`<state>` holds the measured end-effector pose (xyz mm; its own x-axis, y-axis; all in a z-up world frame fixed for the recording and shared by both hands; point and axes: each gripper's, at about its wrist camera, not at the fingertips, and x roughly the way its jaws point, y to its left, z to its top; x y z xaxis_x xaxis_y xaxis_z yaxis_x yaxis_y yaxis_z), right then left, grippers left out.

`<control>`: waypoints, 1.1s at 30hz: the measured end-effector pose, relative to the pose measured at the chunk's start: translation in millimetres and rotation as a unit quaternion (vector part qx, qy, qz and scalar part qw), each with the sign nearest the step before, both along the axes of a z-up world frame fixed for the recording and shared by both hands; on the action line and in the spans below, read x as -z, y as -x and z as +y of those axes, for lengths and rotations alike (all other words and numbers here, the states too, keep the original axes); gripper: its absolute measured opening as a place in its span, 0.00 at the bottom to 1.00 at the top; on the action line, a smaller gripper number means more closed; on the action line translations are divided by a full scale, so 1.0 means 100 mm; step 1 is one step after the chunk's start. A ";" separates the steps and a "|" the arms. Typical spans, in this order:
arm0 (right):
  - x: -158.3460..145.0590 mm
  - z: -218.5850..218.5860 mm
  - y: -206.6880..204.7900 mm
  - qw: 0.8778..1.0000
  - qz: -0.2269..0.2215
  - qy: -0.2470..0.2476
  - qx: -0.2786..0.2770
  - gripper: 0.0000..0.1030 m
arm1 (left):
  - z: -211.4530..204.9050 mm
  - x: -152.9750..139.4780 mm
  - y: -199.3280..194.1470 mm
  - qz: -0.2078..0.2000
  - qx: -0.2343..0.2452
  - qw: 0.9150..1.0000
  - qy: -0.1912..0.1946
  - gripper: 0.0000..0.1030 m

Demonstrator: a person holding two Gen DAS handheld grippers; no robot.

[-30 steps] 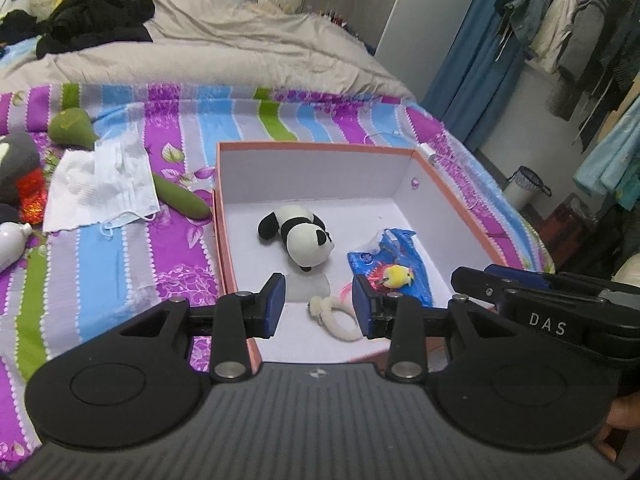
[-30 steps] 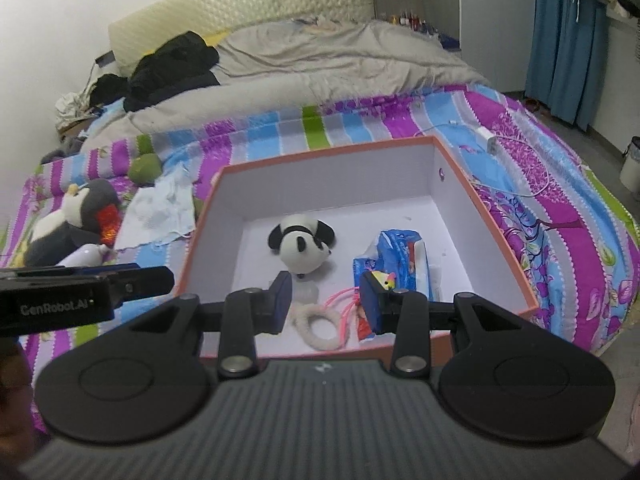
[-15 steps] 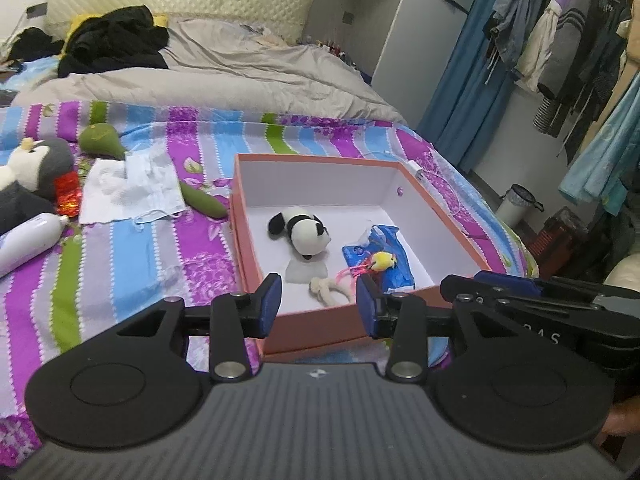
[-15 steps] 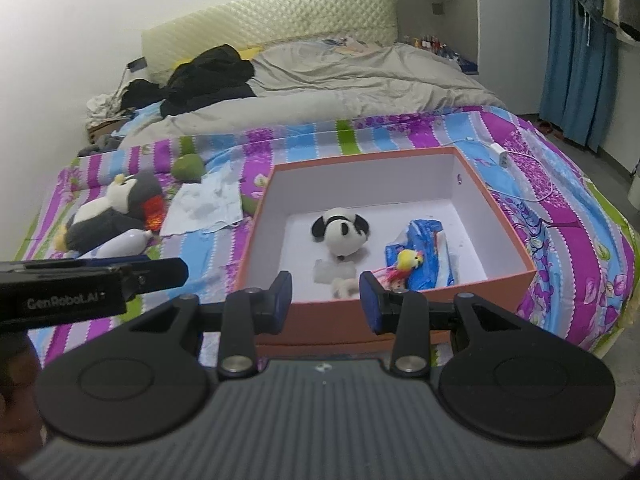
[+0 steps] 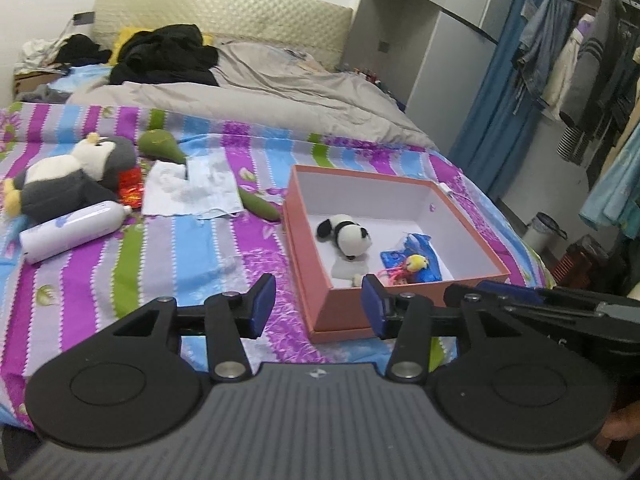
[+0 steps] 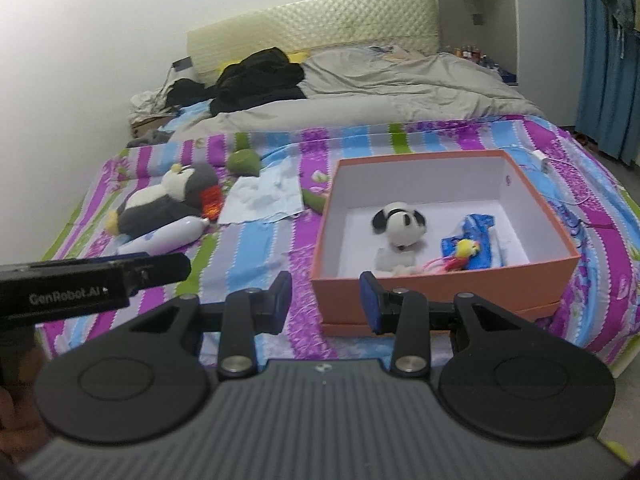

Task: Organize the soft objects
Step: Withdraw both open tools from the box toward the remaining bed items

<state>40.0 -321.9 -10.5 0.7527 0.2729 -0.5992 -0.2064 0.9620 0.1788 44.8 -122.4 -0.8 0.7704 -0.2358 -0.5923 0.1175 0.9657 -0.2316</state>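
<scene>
Now that we have drawn both grippers back from over the orange box point(image 6: 440, 280), the whole bed comes into view where a second ago we looked almost straight down into the box. Our left gripper point(image 5: 318, 306) has just been opening its jaws and they stand apart with nothing between them; our right gripper point(image 6: 326, 298) also hangs open and empty, its gap unchanged. Inside the box lie the panda plush point(image 6: 398, 220), a blue packet point(image 6: 478, 242) with a small yellow toy point(image 6: 466, 249) on it, and a pale ring toy at the near wall. We judge that drop-off done and the next pick due. Out on the striped sheet point(image 5: 160, 264), well apart from the box, wait the penguin plush point(image 5: 70, 184), the white bottle point(image 5: 74, 230) just beside it, the face masks point(image 5: 192, 188) and two green plush pieces point(image 5: 162, 146). The penguin looks bulky, so it may need a wide grip.
</scene>
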 end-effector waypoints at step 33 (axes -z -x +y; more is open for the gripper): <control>0.82 1.14 -0.40 0.993 0.038 0.025 -0.107 0.39 | 1.39 1.06 -0.34 0.050 -0.132 0.989 0.041 0.56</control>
